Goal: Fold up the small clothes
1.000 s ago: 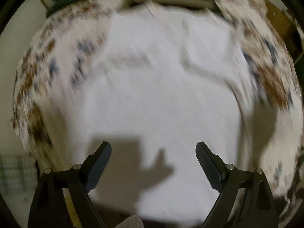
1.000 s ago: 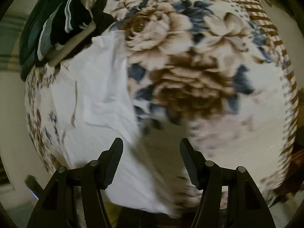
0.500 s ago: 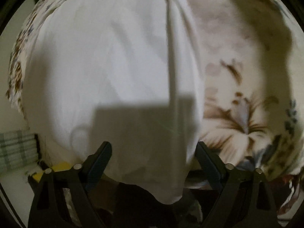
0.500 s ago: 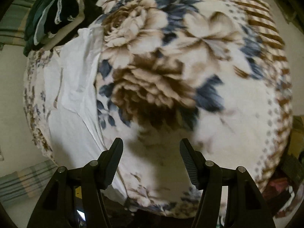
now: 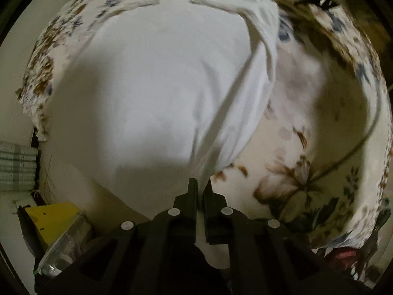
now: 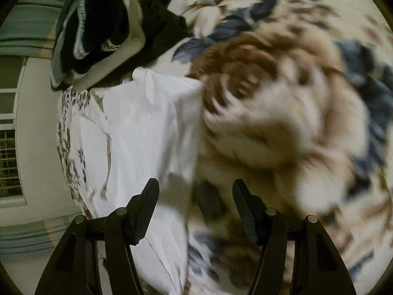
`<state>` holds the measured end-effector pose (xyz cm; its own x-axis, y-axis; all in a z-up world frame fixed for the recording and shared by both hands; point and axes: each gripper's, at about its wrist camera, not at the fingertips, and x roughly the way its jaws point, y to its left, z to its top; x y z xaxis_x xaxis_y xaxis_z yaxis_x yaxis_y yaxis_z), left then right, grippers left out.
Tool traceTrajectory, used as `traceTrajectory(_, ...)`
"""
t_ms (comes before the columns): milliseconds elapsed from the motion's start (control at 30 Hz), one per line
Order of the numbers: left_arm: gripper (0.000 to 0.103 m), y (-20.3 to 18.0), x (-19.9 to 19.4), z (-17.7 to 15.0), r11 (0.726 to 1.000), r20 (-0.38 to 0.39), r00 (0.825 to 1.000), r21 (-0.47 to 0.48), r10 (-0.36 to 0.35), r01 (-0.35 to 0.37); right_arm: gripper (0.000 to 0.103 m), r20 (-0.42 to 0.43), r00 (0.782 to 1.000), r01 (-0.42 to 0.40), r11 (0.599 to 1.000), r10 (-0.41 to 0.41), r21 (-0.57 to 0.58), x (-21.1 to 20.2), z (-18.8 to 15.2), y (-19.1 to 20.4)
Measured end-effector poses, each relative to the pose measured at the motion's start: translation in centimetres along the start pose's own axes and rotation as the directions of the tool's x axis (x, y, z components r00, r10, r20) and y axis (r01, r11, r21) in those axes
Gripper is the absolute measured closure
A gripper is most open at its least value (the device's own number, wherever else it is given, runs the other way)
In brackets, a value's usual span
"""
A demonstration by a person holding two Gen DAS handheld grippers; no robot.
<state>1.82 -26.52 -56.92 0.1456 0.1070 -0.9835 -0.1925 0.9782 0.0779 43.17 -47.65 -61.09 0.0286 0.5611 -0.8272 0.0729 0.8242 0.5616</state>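
Observation:
A white garment (image 5: 159, 86) lies spread on a floral blanket (image 5: 307, 147) and fills most of the left wrist view. My left gripper (image 5: 202, 184) is shut on the garment's near hem corner, and the cloth bunches up into the jaws. In the right wrist view the same white garment (image 6: 147, 127) lies at the left on the blanket (image 6: 282, 123). My right gripper (image 6: 195, 196) is open and empty, above the garment's right edge.
A pile of dark clothes (image 6: 98, 24) sits at the blanket's far left corner. A yellow box (image 5: 54, 218) and a clear container (image 5: 63, 245) stand on the floor below the bed edge. A thin cord (image 5: 356, 147) runs over the blanket at right.
My left gripper has closed on the white garment's near edge. My right gripper has moved left and closer to the garment, still open.

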Motion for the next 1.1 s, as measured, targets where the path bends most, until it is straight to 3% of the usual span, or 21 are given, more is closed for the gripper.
traceTrajectory(67,0.1,1.5,-0.9,0.8,1.0,0.009,1.0,-0.027,-0.005,0.005,0.044,-0.005,1.0,-0.004,1.0,0.004,0.009,1.1,1.1,0.6)
traceTrajectory(133,0.1,2.8,-2.0,2.0,0.998,0.019,1.0,-0.054,-0.014,0.015,0.089,0.015,1.0,0.025,1.0,-0.025,-0.001,1.6,1.7,1.8)
traceTrajectory(233,0.1,4.9,-3.2,2.6,0.995,0.041,0.998,-0.095,-0.037,0.041,0.098,0.052,0.996,0.081,0.994,-0.077,-0.075,1.2,1.6,4.6)
traceTrajectory(500,0.1,11.7,-5.2,5.0,0.967,0.076,0.994,-0.239,-0.075,0.091,0.099,0.117,0.986,0.146,0.962,-0.121,-0.23,-1.5,0.5,15.4)
traceTrajectory(633,0.1,16.7,-5.1,5.6,0.948,0.101,0.991,-0.296,-0.089,0.115,0.099,0.137,0.982,0.164,0.943,-0.129,-0.29,-0.7,0.1,22.0)
traceTrajectory(800,0.1,22.6,-3.0,6.8,0.915,0.089,0.985,-0.365,-0.149,0.171,0.099,0.157,0.968,0.24,0.9,-0.195,-0.364,3.4,-0.3,30.9)
traceTrajectory(933,0.1,26.3,-0.9,7.9,0.907,0.085,0.981,-0.375,-0.173,0.193,0.099,0.175,0.947,0.319,0.861,-0.27,-0.397,7.8,0.3,36.4)
traceTrajectory(1100,0.1,30.4,2.3,8.8,0.894,0.08,0.975,-0.388,-0.208,0.223,0.099,0.201,0.898,0.44,0.795,-0.391,-0.419,13.9,1.1,40.2)
